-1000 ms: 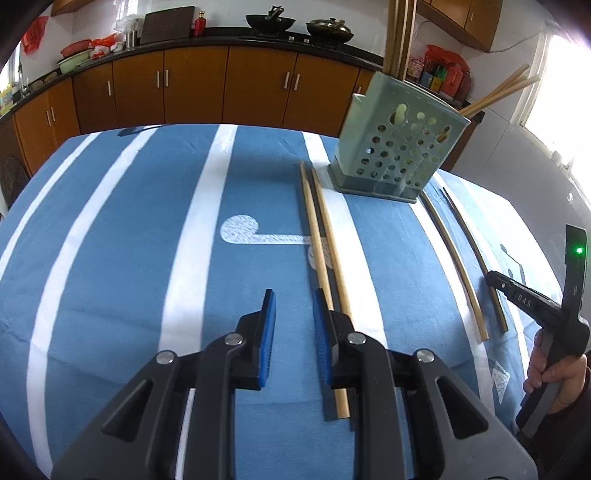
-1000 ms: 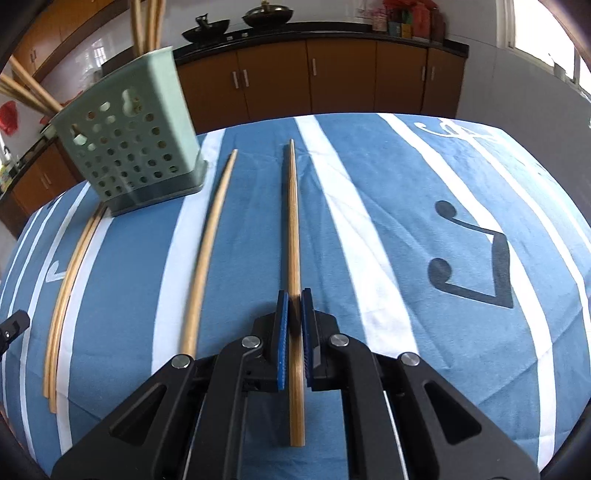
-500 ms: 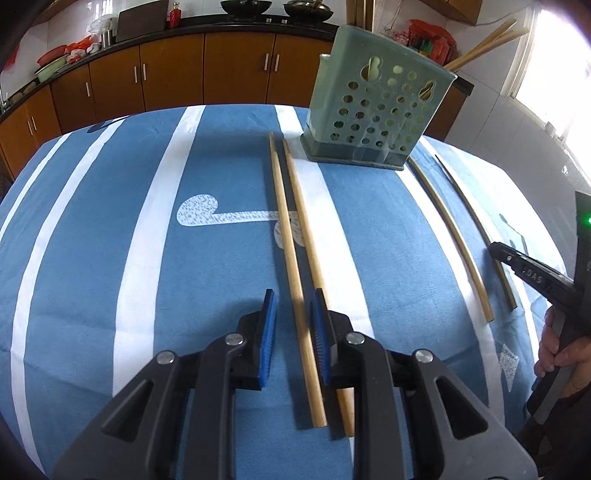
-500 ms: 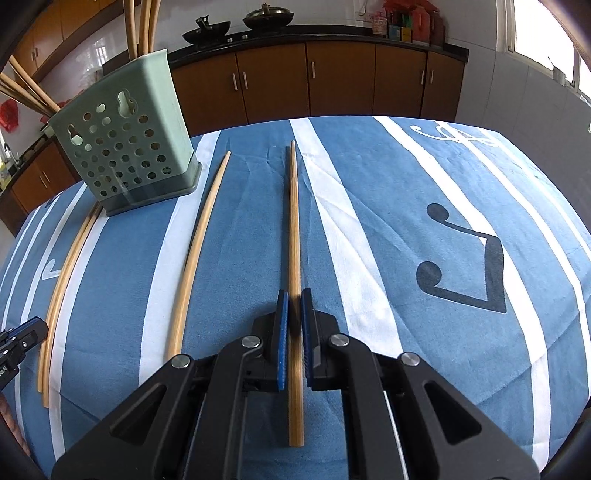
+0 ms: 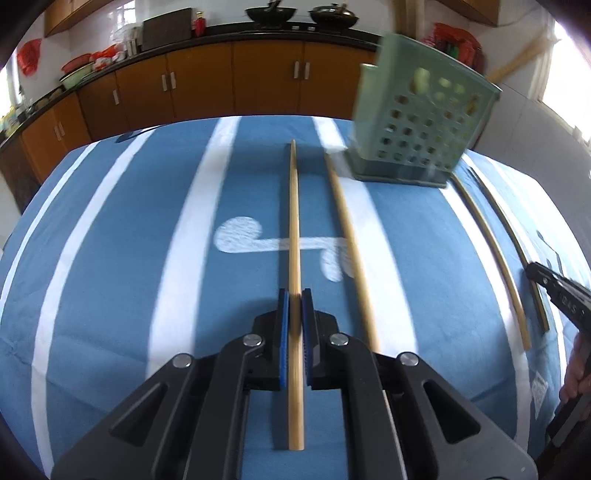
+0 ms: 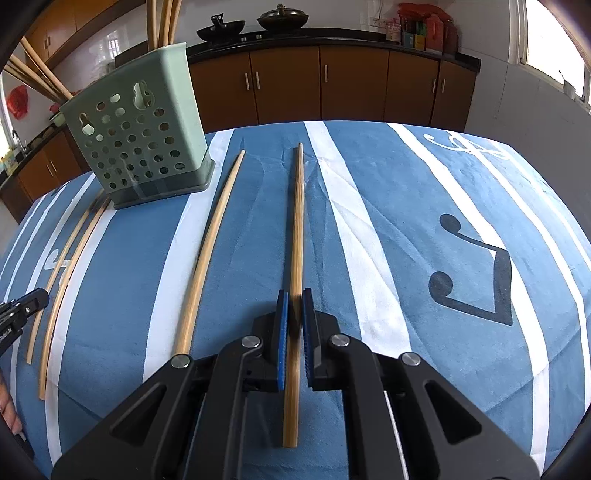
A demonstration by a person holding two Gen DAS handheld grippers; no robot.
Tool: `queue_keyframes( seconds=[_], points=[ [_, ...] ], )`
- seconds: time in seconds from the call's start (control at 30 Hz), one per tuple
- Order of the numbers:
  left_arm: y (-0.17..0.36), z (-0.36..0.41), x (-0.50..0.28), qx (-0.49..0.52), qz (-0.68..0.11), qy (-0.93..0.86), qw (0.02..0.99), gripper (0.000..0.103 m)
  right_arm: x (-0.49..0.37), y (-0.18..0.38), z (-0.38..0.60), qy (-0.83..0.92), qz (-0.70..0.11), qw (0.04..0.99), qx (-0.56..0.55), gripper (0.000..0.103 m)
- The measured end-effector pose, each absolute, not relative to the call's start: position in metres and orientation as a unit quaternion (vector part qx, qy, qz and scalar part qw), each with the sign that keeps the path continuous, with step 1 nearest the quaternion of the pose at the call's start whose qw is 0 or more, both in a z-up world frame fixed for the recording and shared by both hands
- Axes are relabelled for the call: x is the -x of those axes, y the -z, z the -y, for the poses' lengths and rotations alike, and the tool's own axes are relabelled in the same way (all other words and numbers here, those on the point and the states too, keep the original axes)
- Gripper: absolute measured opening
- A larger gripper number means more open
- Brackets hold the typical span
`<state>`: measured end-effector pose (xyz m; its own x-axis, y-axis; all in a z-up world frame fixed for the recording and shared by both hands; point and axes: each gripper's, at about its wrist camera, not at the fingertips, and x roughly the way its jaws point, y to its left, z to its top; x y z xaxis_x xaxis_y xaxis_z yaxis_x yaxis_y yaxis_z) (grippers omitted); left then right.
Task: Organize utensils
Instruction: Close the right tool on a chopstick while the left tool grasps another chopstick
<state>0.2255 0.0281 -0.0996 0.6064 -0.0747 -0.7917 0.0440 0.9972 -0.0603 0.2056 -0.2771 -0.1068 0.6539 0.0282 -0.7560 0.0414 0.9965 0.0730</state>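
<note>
Two chopsticks (image 5: 480,236) blurred, holder (image 5: 417,122) (smeared)

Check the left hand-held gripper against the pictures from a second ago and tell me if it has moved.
Yes. The left hand-held gripper shifted rightward, toward the green utensil basket, from beside the chopstick to astride it, and its jaws have just been closing onto it.

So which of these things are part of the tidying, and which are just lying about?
Part of the job:
- chopstick in left tool
- chopstick in right tool
- loose chopstick
- green holder

Lying about:
- woks
- cupboards
</note>
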Motion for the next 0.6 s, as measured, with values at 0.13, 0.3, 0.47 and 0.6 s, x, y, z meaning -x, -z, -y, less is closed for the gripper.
queue_keyframes(
  seconds=[0.13,0.3,0.47,0.6],
  points=[
    [0.099,-0.054,-0.233,0.04,-0.443,0.015,0.895,0.008,-0.21,0.107,0.274,-0.004,-0.413,0.91,-0.033,0.008],
    [0.102,-0.054,-0.231,0.027,-0.431,0.02,0.902,0.009,-0.213,0.107,0.277,-0.007,-0.413,0.91,-0.042,0.008],
    [0.102,-0.058,-0.231,0.042,-0.429,0.026,0.902,0.01,-0.212,0.107,0.276,-0.007,-0.413,0.91,-0.043,0.008],
    [0.103,-0.059,-0.231,0.046,-0.429,0.028,0.902,0.01,-0.212,0.108,0.277,-0.007,-0.412,0.91,-0.045,0.008]
  ],
)
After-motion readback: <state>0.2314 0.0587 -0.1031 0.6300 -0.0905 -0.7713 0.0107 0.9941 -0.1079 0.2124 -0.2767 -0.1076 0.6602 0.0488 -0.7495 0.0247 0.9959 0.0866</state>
